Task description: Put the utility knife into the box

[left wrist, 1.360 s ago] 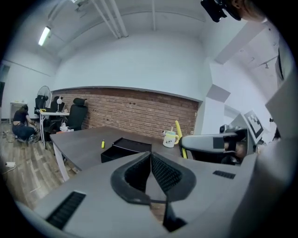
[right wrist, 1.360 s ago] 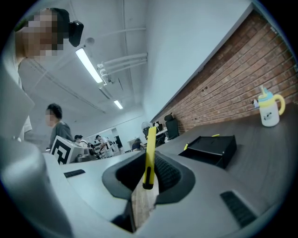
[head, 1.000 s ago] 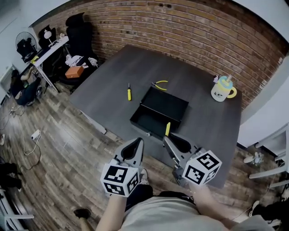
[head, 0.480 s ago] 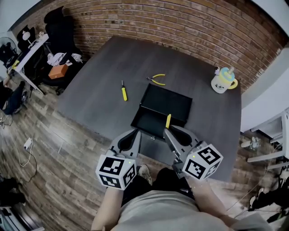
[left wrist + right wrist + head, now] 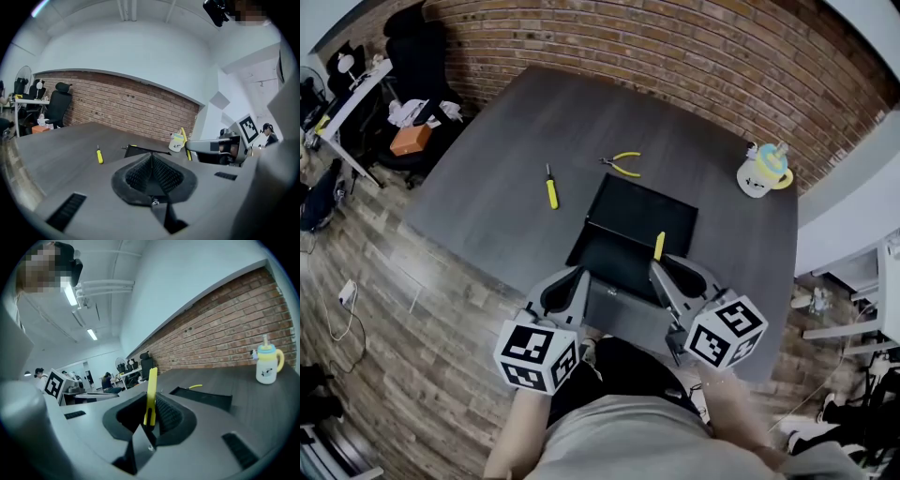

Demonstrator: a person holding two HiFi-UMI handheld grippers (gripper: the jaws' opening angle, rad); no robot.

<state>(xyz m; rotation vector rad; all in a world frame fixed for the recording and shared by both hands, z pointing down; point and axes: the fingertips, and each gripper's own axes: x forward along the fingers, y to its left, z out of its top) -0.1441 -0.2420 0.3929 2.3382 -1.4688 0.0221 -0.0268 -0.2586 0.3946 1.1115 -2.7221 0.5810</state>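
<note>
The right gripper (image 5: 670, 274) is clamping the knife (image 5: 659, 246) between its pads, with the lower end pinched deep in the jaws and the rest sticking out past the fingertips. In the right gripper view the knife (image 5: 151, 392) is showing as a slim, flat, bright yellow bar with a squared tip, standing nearly straight along the right gripper (image 5: 151, 414), with a darker patch at its gripped end. In the head view it is pointing toward 12 o'clock and lying over the right part of the open black box (image 5: 623, 234), held in the air and not inside it. The left gripper (image 5: 569, 287) is hovering at the box's 7 o'clock, off the near edge of the grey table (image 5: 506, 141); its own view shows the left gripper (image 5: 151, 161) with jaws pressed together and nothing between them. A yellow screwdriver (image 5: 550, 190) is lying at the box's 10 o'clock, yellow pliers (image 5: 623, 167) just beyond its far edge at 12 o'clock, and a cup (image 5: 762, 173) well apart at 2 o'clock.
</note>
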